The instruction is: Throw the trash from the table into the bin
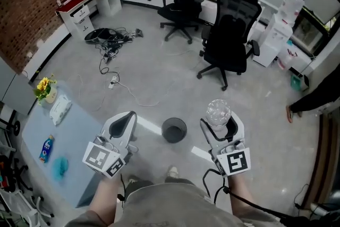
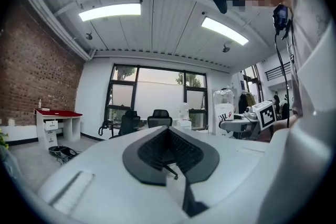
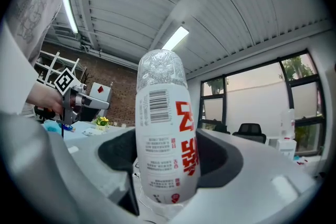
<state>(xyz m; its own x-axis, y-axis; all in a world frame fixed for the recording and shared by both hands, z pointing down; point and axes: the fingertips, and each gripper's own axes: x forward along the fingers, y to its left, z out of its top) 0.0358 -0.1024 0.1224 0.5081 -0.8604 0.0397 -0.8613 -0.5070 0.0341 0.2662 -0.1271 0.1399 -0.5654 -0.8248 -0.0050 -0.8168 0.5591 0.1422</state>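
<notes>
Head view: my left gripper (image 1: 123,124) is clenched on nothing; my right gripper (image 1: 219,126) grasps a clear bottle (image 1: 218,112). The bin (image 1: 174,129) is on the floor between the two grippers. The table (image 1: 79,130) lies outboard of the left gripper, with a blue bottle (image 1: 47,148), a teal scrap (image 1: 60,166) and a white pack (image 1: 60,108) on it

Left gripper view: jaws pressed together, nothing between them

Right gripper view: jaws clamp the bottle's near end; it sticks out along them, red print and barcode facing me

Bin (image 1: 174,129) on floor (image 1: 154,72), table (image 1: 74,141) left, chairs (image 1: 228,29) behind
</notes>
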